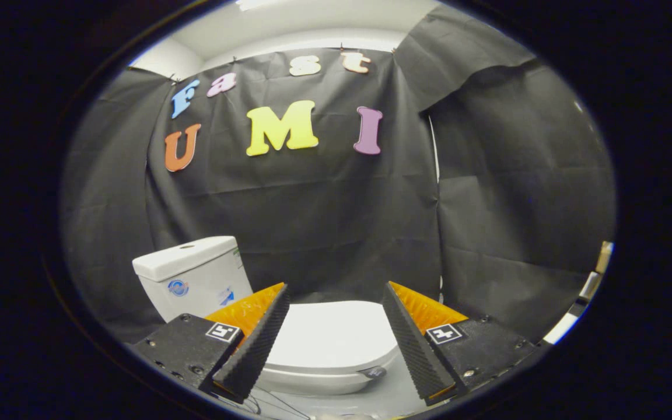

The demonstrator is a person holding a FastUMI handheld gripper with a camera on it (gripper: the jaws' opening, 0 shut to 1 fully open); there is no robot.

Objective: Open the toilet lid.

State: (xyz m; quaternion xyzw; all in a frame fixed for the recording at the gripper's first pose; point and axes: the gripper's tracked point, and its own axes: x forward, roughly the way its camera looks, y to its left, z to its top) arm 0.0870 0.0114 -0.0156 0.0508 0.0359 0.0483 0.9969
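One toilet, white. Its lid [336,329] is down, closed flat on the seat, seen between the two fingers and just beyond their tips. Front rim of the bowl [312,382] shows under the lid edge, with a small dark tab [374,372] at the lid's front right.

One cistern [191,277] behind and to the left of the lid, white, with a flush button on top and two small stickers on its front face. The left finger partly covers its lower corner.

Tongs [336,341] spread wide, holding nothing. Two fingers [257,344], black ribbed pads with orange backing, one square marker on each black base. Neither finger touches the lid; they hang above and in front of it.

Black cloth wall [324,221] close behind the toilet, with a fold and seam to the right. Pale floor [382,399] beneath the bowl. Nothing sits on the lid or between the fingers and the lid. Some pale items at far right, too small to tell.
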